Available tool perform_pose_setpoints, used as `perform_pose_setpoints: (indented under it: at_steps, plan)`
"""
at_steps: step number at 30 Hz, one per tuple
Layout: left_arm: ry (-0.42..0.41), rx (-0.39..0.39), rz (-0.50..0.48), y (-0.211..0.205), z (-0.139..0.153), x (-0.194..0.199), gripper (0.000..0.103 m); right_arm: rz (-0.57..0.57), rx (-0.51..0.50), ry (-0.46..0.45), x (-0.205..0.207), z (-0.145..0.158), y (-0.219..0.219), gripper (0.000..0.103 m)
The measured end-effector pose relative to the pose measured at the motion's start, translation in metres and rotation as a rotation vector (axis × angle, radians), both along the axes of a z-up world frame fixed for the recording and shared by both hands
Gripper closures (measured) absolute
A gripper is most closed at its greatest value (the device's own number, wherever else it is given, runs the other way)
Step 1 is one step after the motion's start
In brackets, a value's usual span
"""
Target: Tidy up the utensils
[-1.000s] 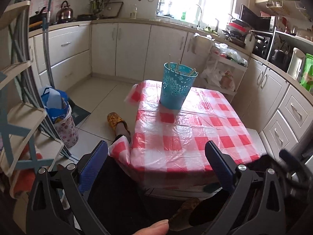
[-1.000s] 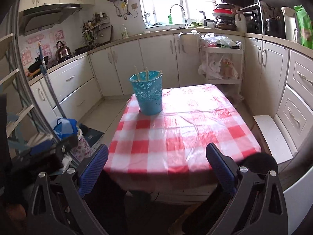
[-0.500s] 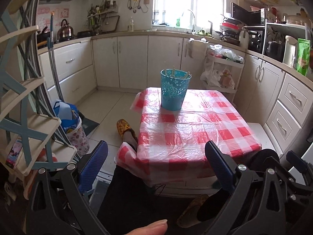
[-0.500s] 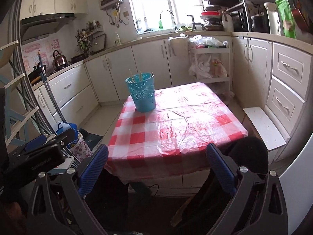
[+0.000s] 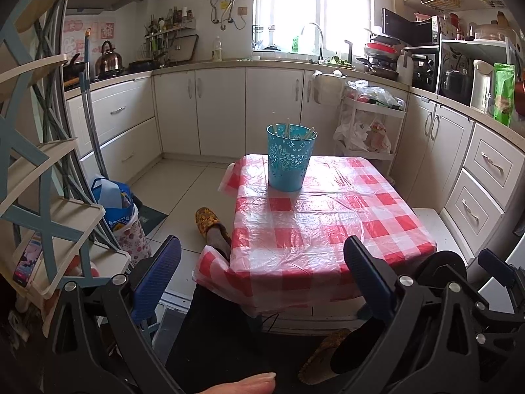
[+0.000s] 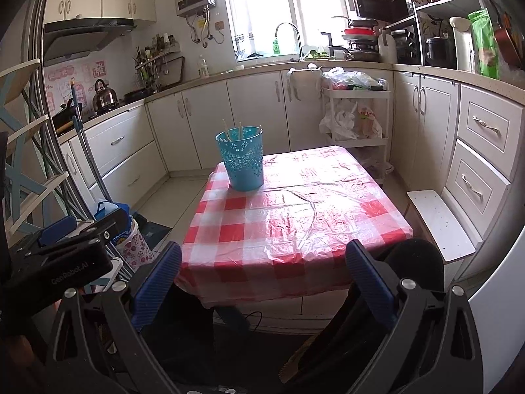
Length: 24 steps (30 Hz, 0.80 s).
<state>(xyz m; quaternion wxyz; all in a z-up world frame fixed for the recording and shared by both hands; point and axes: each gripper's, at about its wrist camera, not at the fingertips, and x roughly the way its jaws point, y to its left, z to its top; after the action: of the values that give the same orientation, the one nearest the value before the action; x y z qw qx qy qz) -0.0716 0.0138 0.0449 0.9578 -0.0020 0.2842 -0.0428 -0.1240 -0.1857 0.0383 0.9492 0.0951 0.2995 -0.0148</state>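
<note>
A blue perforated utensil holder (image 5: 290, 157) stands at the far left part of the red-and-white checked table (image 5: 328, 229). It holds several pale sticks, probably chopsticks (image 5: 306, 133). It also shows in the right wrist view (image 6: 242, 157) with the chopsticks (image 6: 239, 130) and the table (image 6: 295, 216). My left gripper (image 5: 262, 262) is open and empty, held back from the table's near edge. My right gripper (image 6: 262, 266) is open and empty, also short of the near edge. The left gripper's body shows at the left of the right wrist view (image 6: 59, 256).
A tiered shelf rack (image 5: 39, 197) stands close on the left, with bags (image 5: 121, 210) on the floor by it. A white cart (image 5: 367, 124) stands behind the table. Cabinets run along the back and right. A white stool (image 6: 439, 223) sits right of the table. A slippered foot (image 5: 208, 221) rests left of the table.
Both grippers have pulled back and risen away from the table, so the table and holder look smaller and farther. Both stay open and empty.
</note>
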Motion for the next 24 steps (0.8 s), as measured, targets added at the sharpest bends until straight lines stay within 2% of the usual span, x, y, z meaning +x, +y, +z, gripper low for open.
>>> perform_pose_setpoints:
  at_steps: [24]
  plan:
    - [0.006,-0.008,0.002,-0.0017,-0.0042,-0.0001,0.008,0.013,-0.012,0.014,0.0025,-0.0001,0.0006,0.007]
